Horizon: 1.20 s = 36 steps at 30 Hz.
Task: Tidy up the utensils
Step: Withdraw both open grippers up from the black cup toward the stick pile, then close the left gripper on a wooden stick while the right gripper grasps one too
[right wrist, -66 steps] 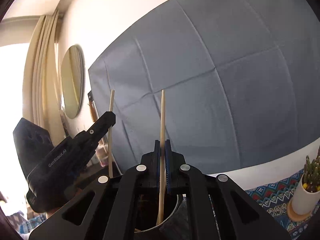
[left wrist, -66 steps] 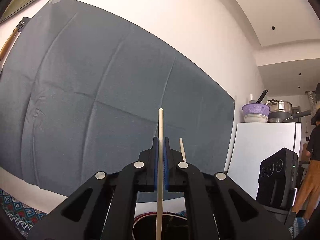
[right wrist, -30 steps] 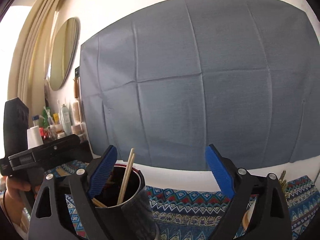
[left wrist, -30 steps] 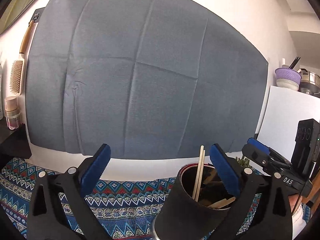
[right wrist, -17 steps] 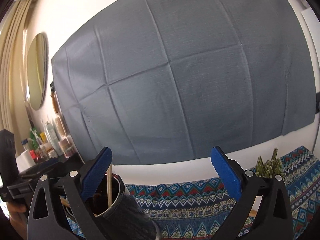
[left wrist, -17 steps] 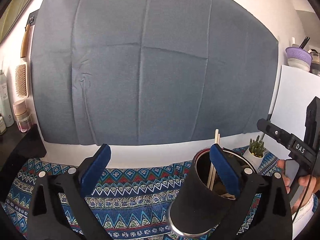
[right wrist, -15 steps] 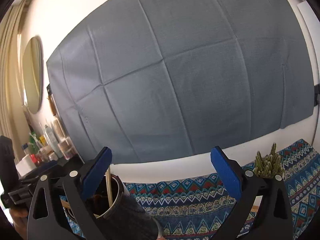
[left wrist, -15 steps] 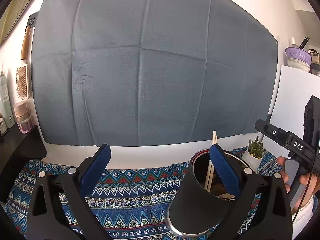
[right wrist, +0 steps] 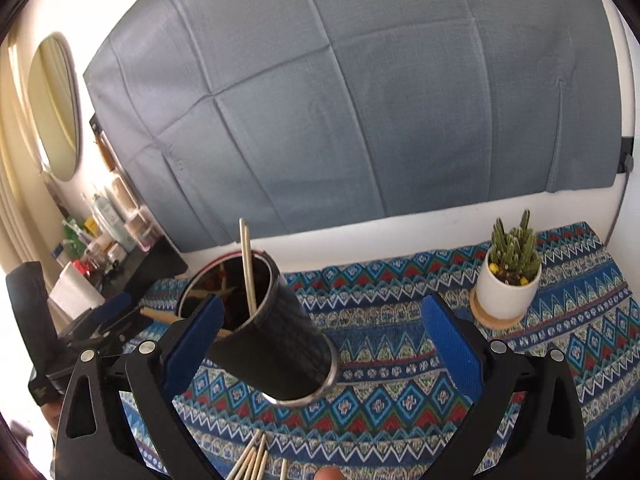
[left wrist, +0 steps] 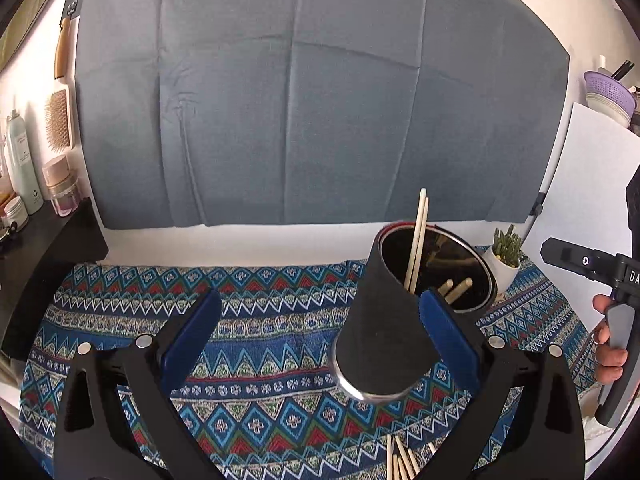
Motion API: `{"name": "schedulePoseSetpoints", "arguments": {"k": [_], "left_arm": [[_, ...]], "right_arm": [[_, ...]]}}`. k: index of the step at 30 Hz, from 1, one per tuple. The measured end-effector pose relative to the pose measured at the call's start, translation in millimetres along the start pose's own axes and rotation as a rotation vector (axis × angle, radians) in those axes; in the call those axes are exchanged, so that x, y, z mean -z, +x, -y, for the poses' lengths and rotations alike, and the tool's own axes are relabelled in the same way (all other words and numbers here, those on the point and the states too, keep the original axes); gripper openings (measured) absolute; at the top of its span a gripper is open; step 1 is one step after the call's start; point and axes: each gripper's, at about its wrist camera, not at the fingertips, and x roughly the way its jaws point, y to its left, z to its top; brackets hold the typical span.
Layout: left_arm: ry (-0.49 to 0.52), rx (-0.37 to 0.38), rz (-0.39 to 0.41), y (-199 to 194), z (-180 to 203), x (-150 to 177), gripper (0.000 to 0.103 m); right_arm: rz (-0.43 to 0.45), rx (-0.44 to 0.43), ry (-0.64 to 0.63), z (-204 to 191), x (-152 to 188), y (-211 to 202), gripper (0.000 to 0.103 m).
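A black cylindrical holder (left wrist: pixel 380 336) stands on the patterned cloth with two long chopsticks (left wrist: pixel 418 236) and other wooden utensils inside. It also shows in the right wrist view (right wrist: pixel 276 344), with the chopsticks (right wrist: pixel 247 264) leaning in it. Several loose chopsticks (left wrist: pixel 398 458) lie on the cloth in front of the holder; they show in the right wrist view (right wrist: pixel 252 460) too. My left gripper (left wrist: pixel 320 340) is open and empty, the holder by its right finger. My right gripper (right wrist: pixel 320 340) is open and empty, the holder by its left finger.
A small cactus in a white pot (right wrist: pixel 508 276) stands at the back right of the cloth (right wrist: pixel 400 400). A black shelf with bottles and jars (left wrist: pixel 24 184) is at the left. A hairbrush (left wrist: pixel 60 120) hangs on the wall. A grey cloth (left wrist: pixel 304 100) covers the wall behind.
Both grippers held a chopstick over the holder, then opened and left the two chopsticks in it. Since then both have drawn back and tilted down, bringing the loose chopsticks into view.
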Motion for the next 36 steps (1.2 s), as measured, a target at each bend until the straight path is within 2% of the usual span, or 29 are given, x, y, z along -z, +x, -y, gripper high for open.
{"name": "schedulePoseSetpoints", "arguments": {"k": [6, 10, 14, 19, 23, 32, 36], "left_arm": [[0.001, 0.018, -0.169, -3, -2, 35, 0.097], [0.013, 0.007, -0.274, 1, -3, 60, 0.097], [0.034, -0.005, -0.345, 6, -3, 81, 0.097], [0.106, 0.035, -0.427, 18, 7, 105, 0.097], [0.160, 0.040, -0.465, 26, 17, 120, 0.097], [0.152, 0.080, -0.509, 34, 24, 132, 0.097], [0.191, 0.063, -0.530, 42, 30, 140, 0.097]], "right_arm": [[-0.211, 0.053, -0.014, -7, 40, 10, 0.095], [-0.274, 0.080, -0.065, -13, 70, 15, 0.095], [-0.341, 0.087, -0.114, -19, 99, 22, 0.095], [-0.423, 0.095, -0.137, -25, 126, 33, 0.095], [-0.469, 0.107, -0.172, -29, 143, 40, 0.095], [-0.541, 0.095, -0.213, -29, 175, 51, 0.095], [-0.543, 0.089, -0.238, -30, 185, 52, 0.095]]}}
